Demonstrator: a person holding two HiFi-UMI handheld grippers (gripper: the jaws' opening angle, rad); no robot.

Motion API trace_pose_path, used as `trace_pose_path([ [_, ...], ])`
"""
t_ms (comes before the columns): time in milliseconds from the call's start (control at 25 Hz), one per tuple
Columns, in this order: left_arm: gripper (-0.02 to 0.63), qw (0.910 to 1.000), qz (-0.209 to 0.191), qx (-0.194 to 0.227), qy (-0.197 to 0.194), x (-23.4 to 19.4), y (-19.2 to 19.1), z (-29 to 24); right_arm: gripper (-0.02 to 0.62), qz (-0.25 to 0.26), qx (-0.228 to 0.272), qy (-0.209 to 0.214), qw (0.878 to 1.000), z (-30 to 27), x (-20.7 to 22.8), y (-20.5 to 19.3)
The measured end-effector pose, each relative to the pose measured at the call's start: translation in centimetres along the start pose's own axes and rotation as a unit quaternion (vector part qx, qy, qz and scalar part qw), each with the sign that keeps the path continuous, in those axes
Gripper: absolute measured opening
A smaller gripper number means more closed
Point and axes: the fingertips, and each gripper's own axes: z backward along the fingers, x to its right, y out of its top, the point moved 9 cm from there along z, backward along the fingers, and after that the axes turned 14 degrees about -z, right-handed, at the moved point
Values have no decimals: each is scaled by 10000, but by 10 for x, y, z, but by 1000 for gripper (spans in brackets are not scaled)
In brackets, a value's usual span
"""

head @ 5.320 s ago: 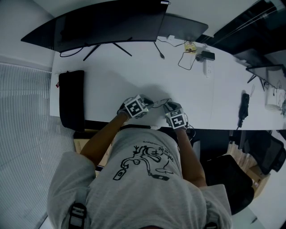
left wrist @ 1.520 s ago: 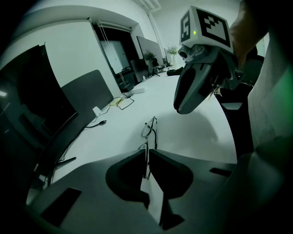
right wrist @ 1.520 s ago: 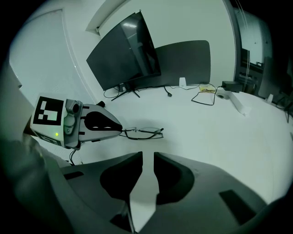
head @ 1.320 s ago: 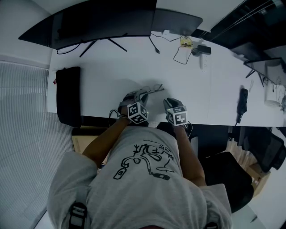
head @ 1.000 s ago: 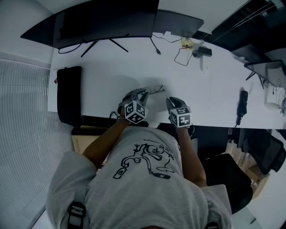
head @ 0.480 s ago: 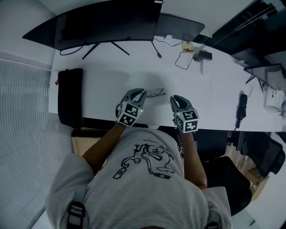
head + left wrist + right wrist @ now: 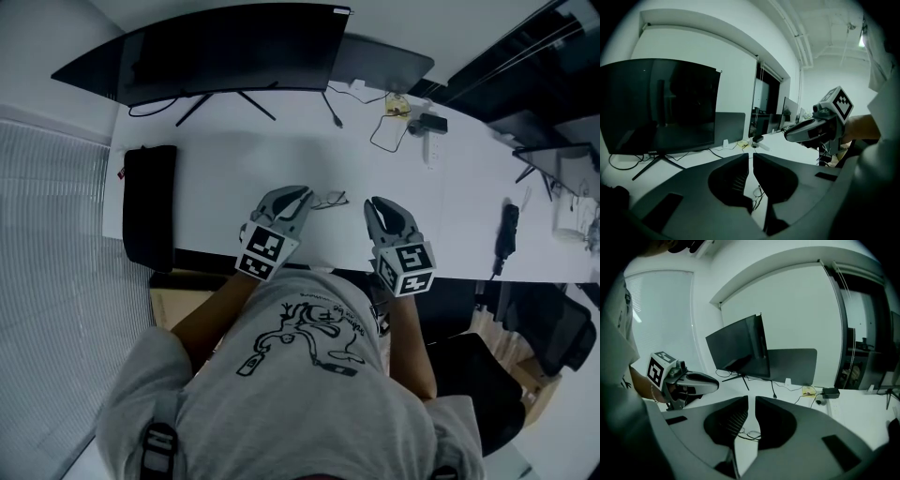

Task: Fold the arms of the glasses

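Note:
The thin wire-framed glasses (image 7: 329, 200) lie on the white desk (image 7: 220, 164), near its front edge. They appear folded flat, though they are too small to be sure. My left gripper (image 7: 302, 192) hovers just to their left, jaws shut with nothing held. My right gripper (image 7: 378, 202) hovers just to their right, also shut and holding nothing. In the left gripper view the glasses (image 7: 759, 192) show below the left gripper (image 7: 751, 157), with the right gripper (image 7: 820, 129) across. In the right gripper view the glasses (image 7: 750, 433) lie under the right gripper (image 7: 751, 401), with the left gripper (image 7: 691, 380) opposite.
A wide dark monitor (image 7: 225, 52) on a stand fills the back of the desk. A black pad (image 7: 150, 206) lies at the left end. Cables and a power strip (image 7: 417, 117) sit at the back right. A black handset-like object (image 7: 507, 230) lies far right.
Both grippers let go of the glasses and drew back and apart toward the desk's front edge. The glasses stay on the desk between them.

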Motion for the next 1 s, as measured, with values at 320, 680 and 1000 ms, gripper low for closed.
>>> trace_pose_path([
  [320, 41, 9992, 72, 389, -64, -5, 32, 17, 49, 236, 365, 116, 9990, 22, -24, 39],
  [680, 37, 9969, 189, 762, -39, -11, 61, 40, 44, 480, 564, 188, 9971, 41, -46, 65],
  [1000, 37, 9931, 34, 1171, -47, -16, 89, 55, 40, 683, 737, 343, 9943, 53, -66, 86],
])
